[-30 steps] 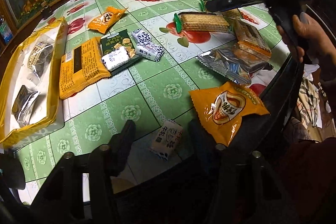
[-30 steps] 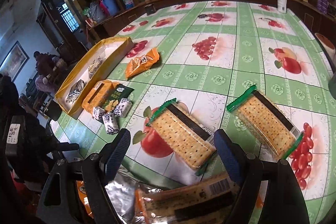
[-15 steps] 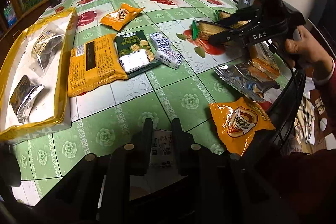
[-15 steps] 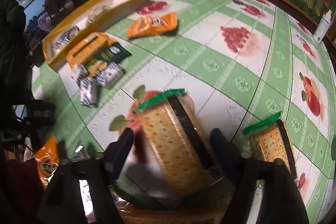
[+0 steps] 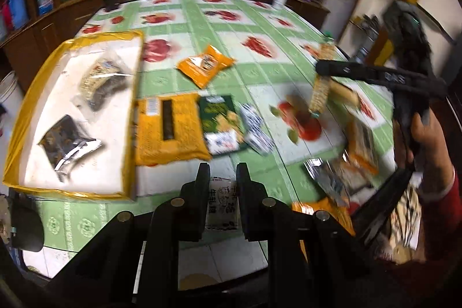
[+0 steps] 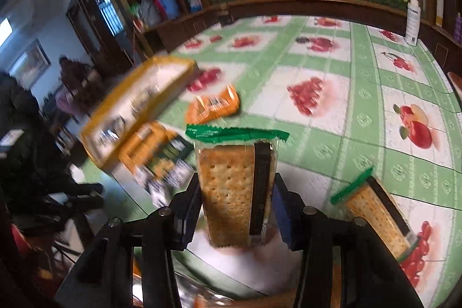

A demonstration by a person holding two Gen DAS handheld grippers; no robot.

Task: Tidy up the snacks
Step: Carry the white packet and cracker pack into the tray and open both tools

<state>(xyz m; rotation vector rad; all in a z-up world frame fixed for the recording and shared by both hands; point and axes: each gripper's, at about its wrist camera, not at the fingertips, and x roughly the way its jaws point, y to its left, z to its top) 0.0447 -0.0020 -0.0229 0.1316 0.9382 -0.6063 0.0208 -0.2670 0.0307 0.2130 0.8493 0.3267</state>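
Between the fingers of the left hand-held gripper (image 5: 223, 172), pinching a small white packet (image 5: 222, 204) by its long sides, near the front edge of the table (image 5: 260, 71). Stood open around that packet a second ago; clenched on it since, and now swung to face the yellow tray (image 5: 69, 194). Cannot tell whether lifted clear of the cloth or only dragged.

Over on the right, grasping a cracker pack (image 6: 228, 192) in the right hand-held gripper (image 6: 236, 186), green seal uppermost. Hung open above it a second ago; closed since and raised, dangling in the air in the left view. Means two snacks in hand at once, probably both bound for the tray, already holding two dark sachets (image 5: 69, 146).

Further out, left lying: a second cracker pack (image 6: 378, 210) just right of the lifted one, a yellow packet (image 5: 170, 132) and a green packet (image 5: 219, 114) beside the tray, an orange bag (image 5: 205, 65) beyond.

Hard to read: print on the white packet, half covered by the fingers; lower end of the held crackers, hidden behind the pads; silver and orange wrappers at the right table edge, smeared by motion.
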